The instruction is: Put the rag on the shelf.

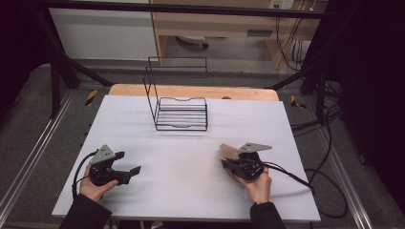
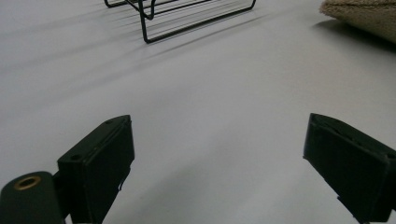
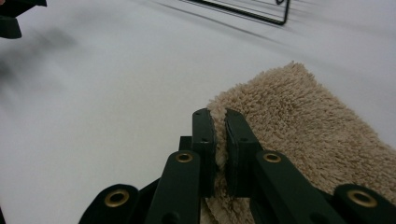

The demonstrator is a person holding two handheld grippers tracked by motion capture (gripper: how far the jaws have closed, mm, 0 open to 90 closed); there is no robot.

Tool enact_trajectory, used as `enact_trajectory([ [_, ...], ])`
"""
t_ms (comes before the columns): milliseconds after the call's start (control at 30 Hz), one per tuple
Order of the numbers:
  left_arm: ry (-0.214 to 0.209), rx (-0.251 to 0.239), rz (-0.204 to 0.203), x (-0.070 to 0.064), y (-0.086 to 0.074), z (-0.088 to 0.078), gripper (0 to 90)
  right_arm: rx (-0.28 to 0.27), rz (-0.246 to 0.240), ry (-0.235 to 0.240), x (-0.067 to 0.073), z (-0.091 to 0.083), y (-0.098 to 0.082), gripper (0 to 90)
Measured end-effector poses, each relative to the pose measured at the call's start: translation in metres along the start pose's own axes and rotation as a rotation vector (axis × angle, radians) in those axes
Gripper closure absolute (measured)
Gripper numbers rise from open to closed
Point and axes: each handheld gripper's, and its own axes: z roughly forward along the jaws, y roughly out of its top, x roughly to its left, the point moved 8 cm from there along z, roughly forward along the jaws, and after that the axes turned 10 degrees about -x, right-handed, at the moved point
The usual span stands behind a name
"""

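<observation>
A beige fluffy towel lies folded on the white table at the right. My right gripper is shut on its near edge. In the right gripper view the two jaws stand almost together at my right gripper, with the pile of the towel pinched between them. My left gripper rests low over the table at the left, held in a hand. Its jaws are open wide with nothing between them, as my left gripper shows in its own view, where the towel sits far off at the upper right.
A black wire rack with a tall back frame stands at the far middle of the white table. The rack shows ahead of the left gripper, and the rack beyond the towel. Cables trail off the right side.
</observation>
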Motion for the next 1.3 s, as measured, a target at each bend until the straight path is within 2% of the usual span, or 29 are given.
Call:
enact_trajectory([
  [33,-0.001,0.001,0.001,0.000,0.000,0.000,8.4,0.007,-0.005,0.006,0.005,0.011,0.003,84.3],
  [167,-0.002,0.000,0.000,0.000,0.000,0.000,8.4,0.025,-0.014,0.009,0.014,0.031,0.006,84.2],
  [400,-0.003,-0.001,-0.001,0.000,0.000,0.000,8.4,0.045,-0.014,0.009,0.019,0.058,0.000,84.0],
  [567,-0.005,0.002,-0.001,-0.001,0.000,0.001,8.4,0.045,-0.013,0.016,0.020,0.068,-0.005,83.0],
  [667,-0.006,0.004,0.001,-0.001,-0.001,0.001,8.3,0.030,-0.031,0.042,0.022,0.071,-0.006,74.5],
  [700,-0.006,0.004,0.001,-0.001,-0.001,0.001,8.3,0.030,-0.031,0.042,0.022,0.071,-0.006,74.5],
  [800,-0.007,0.002,-0.001,-0.002,-0.001,0.001,8.3,-0.001,-0.042,0.072,0.026,0.064,0.000,60.0],
  [833,-0.008,0.000,-0.001,-0.002,0.000,0.001,8.3,-0.017,-0.086,0.063,0.024,0.054,0.005,52.3],
  [867,-0.007,-0.001,-0.002,-0.002,0.000,0.000,8.3,-0.017,-0.086,0.063,0.024,0.054,0.005,52.3],
  [900,-0.007,0.000,-0.002,-0.002,0.000,0.000,8.3,-0.019,-0.110,0.070,0.022,0.041,0.005,47.2],
  [967,-0.006,0.003,-0.002,-0.002,-0.001,0.001,8.3,-0.013,-0.120,0.068,0.020,0.035,0.004,46.2],
  [1033,-0.006,0.004,-0.001,-0.002,-0.001,0.001,8.3,0.011,-0.144,0.055,0.012,0.017,-0.006,43.6],
  [1200,-0.008,0.007,0.004,-0.003,-0.001,0.002,8.3,0.050,-0.136,0.042,0.000,-0.007,-0.031,46.2],
  [1300,-0.008,0.009,0.005,-0.003,-0.001,0.002,8.4,0.074,-0.155,0.045,-0.002,-0.014,-0.042,48.5],
])
